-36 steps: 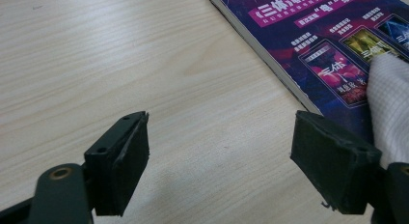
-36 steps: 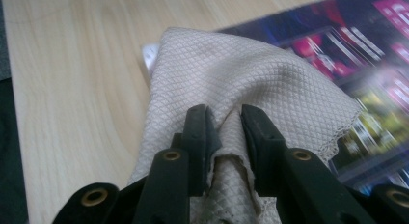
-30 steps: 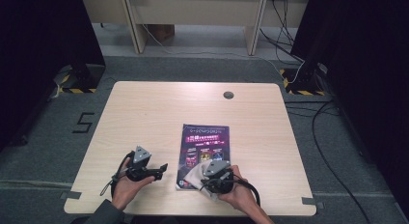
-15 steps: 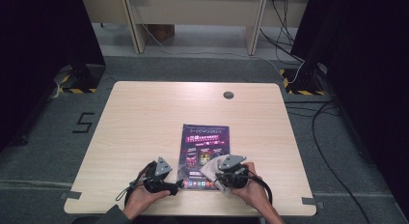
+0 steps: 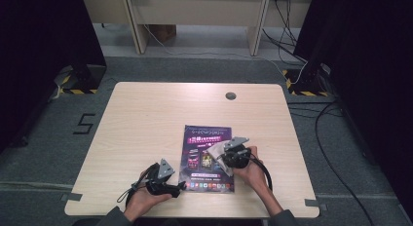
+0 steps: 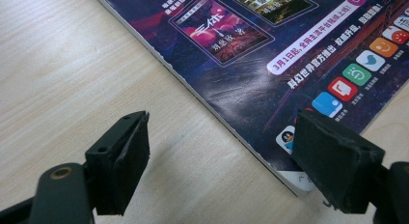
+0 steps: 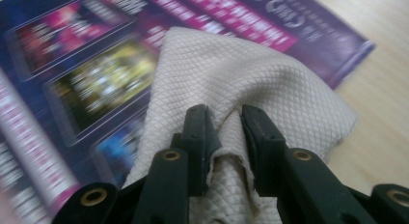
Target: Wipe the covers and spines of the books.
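Black gripper [image 6: 219, 161] bodies with brass-coloured rivets, grey three-cornered top plates, looping black cables, and seemingly dark grey sleeves.

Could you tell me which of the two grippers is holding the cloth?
The right gripper: its jaws pinch the cream cloth over the magazine, while the left gripper stands open and empty at the magazine's corner.

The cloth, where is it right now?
In the high view the cloth lies on the right half of the magazine, pinched in the right gripper, near the table's front edge.
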{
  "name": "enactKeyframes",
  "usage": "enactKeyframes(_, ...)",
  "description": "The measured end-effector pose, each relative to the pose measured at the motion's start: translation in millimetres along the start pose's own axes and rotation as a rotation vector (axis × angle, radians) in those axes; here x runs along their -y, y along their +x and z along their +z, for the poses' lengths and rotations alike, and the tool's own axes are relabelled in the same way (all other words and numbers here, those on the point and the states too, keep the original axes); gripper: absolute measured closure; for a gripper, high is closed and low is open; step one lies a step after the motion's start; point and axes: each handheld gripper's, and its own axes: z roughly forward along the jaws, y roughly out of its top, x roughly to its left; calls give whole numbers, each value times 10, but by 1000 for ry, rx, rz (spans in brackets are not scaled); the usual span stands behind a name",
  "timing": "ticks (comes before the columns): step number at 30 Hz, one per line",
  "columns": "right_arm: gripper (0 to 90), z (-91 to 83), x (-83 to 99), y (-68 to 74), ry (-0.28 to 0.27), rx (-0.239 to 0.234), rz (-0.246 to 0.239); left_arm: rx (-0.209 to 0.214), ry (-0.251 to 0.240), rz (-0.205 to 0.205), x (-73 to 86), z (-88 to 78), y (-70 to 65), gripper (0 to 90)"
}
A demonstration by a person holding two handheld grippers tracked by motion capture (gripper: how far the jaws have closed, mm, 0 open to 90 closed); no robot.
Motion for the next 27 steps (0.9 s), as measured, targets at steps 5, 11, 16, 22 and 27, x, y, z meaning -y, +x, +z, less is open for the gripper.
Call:
enactKeyframes(5,725,157,-133,-247,-13,37,59,1,-1,-7,3,1,2,205)
enactKeyframes(11,727,271,-231,-432,-21,82,90,5,-3,-11,5,3,6,206)
enactKeyframes(16,727,361,-301,-579,-31,114,119,5,-4,-12,5,3,4,208)
enactKeyframes(22,727,434,-325,-712,-61,138,156,3,-2,-8,4,1,1,208)
enactKeyframes(27,733,434,-316,-709,-66,138,152,6,-3,-9,5,2,2,210)
